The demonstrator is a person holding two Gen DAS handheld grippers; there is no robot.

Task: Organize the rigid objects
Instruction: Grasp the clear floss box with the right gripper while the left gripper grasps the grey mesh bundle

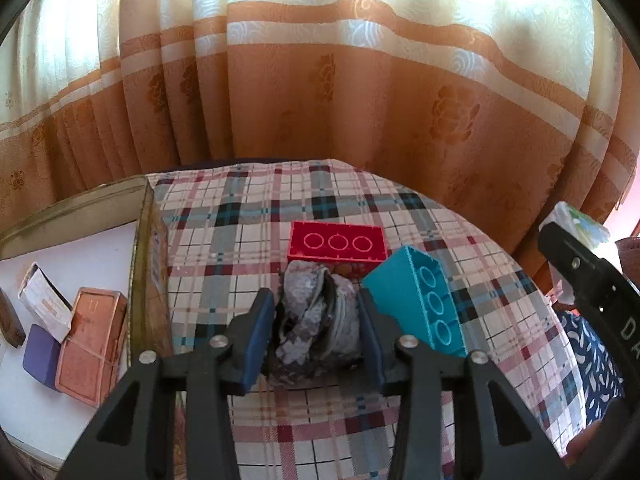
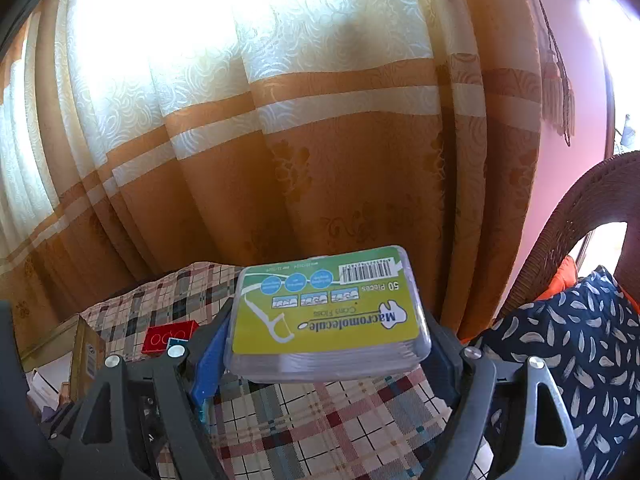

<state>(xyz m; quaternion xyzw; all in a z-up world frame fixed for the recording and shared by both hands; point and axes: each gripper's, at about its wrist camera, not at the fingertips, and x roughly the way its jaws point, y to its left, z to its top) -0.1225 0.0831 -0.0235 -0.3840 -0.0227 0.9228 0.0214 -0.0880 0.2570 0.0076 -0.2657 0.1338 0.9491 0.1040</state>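
Two hand-held grippers here, one per hand. The left hand-held gripper (image 1: 318, 328) tilts down at the surface (image 1: 248, 232), blue pads (image 1: 256, 336) on either side of a crumpled grey lump (image 1: 316, 320), looks like foil or a stone, honestly can't tell which. The pads sit right against its sides, so I'd call that a narrow grip on the lump, which rests on the cloth.

The right hand-held gripper (image 2: 328, 344) points less steeply and holds a floss pick box (image 2: 328, 312) flat between its jaws, spread fairly wide, label up and upside down from the camera. The box is off the cloth.

The surface wears a plaid cloth. From the left camera, a red brick (image 1: 337, 245) lies at 12 o'clock from the lump, just behind it, hollow side up. A teal brick (image 1: 420, 300) tips on its side at 2 o'clock, touching or nearly touching the right finger. At 9 o'clock a tin box (image 1: 140, 240) with a white floor holds a few small cartons (image 1: 90, 340) and a purple block (image 1: 40, 356).

An orange and cream curtain (image 1: 320, 80) hangs behind everything, bright with daylight. The right camera catches a wicker chair (image 2: 580, 216) with a navy patterned cushion (image 2: 580, 344) at 3 o'clock.

The tin is cut off at the frame edge, and the lump's underside is hidden by the fingers.
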